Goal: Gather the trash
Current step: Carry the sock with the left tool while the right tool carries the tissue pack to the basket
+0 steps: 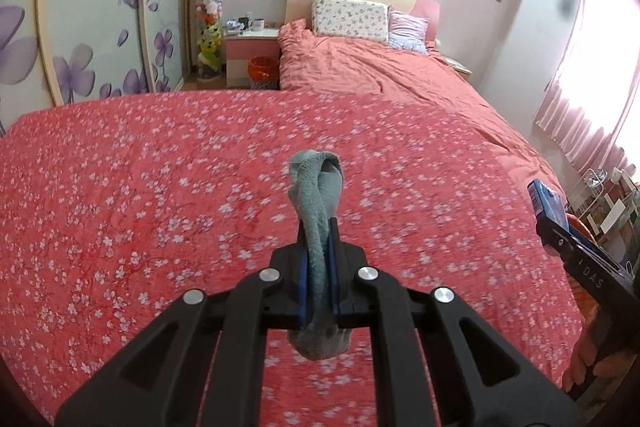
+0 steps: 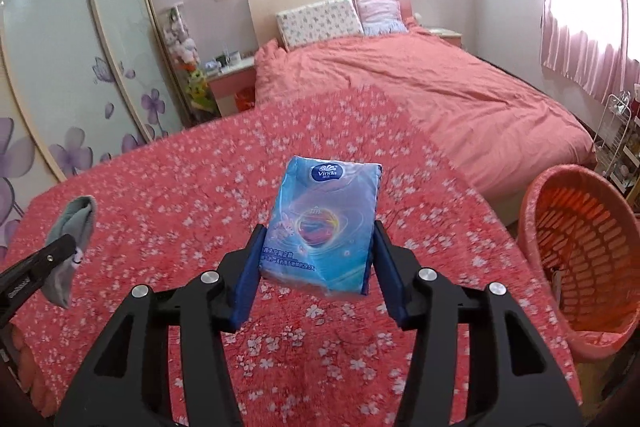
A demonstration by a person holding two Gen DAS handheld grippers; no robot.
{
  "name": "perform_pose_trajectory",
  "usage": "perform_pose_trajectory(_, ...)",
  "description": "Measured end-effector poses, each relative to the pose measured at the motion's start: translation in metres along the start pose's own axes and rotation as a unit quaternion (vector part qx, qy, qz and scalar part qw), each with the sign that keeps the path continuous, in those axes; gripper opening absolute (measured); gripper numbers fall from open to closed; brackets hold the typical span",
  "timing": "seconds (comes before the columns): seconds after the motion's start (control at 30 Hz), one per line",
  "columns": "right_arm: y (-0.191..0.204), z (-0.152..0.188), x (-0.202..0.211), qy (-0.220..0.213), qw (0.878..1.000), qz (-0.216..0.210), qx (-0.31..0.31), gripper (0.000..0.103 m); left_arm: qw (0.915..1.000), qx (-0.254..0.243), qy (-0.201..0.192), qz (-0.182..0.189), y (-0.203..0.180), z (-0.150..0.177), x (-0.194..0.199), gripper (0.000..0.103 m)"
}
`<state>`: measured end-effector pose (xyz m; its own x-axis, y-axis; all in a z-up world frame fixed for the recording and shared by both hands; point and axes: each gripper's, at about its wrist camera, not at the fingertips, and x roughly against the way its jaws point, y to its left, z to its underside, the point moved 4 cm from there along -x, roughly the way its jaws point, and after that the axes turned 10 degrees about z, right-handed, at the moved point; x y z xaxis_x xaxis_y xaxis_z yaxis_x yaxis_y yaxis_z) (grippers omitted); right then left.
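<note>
The left tool (image 1: 318, 227) is clamping a grey sock (image 1: 318, 195) between its blue pads, jaws nearly together. The sock is sticking up past the fingertips in a folded loop and hanging out below the pads. It is being held clear above the flowered red cover (image 1: 140, 187); in the right wrist view the same sock (image 2: 74, 227) is showing at the far left, off the cover.

The right tool (image 2: 318, 251) is gripping a blue tissue pack (image 2: 324, 223) by its two long sides, jaws standing about half apart with the pads pressing on the wrapper. The pack is lying tilted, its logo end pointing away from the camera, lifted above the cover.

A red basket (image 2: 588, 259) is standing to the right of the cover, near the right tool. Beyond the cover a bed (image 2: 420, 87) with pillows is filling the back of the room.
</note>
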<state>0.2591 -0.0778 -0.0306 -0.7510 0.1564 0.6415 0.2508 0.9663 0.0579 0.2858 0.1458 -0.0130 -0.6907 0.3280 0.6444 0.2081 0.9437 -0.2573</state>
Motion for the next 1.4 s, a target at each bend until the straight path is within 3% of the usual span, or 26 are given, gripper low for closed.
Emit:
perform_pose_trajectory(0.5, -0.056, -0.016, 0.066, -0.087, 0.996, 0.017, -0.018, 0.052, 0.9974, -0.053, -0.014, 0.047, -0.109, -0.013, 0.014, 0.009)
perform_pose_trajectory(0.83, -0.1, -0.013, 0.077, -0.106, 0.993, 0.041, -0.035, 0.052, 0.9918, -0.088, -0.01, 0.092, -0.181, -0.011, 0.01, 0.009)
perform_pose_trajectory(1.1, -0.147, -0.005, 0.084, -0.117, 0.989, 0.067, -0.064, 0.053, 0.9825, -0.113, 0.005, 0.148, -0.247, 0.0, 0.0, 0.009)
perform_pose_trajectory(1.4, -0.2, 0.005, 0.087, -0.128, 0.982, 0.098, -0.101, 0.053, 0.9634, -0.15, 0.026, 0.221, -0.331, 0.024, -0.024, 0.009)
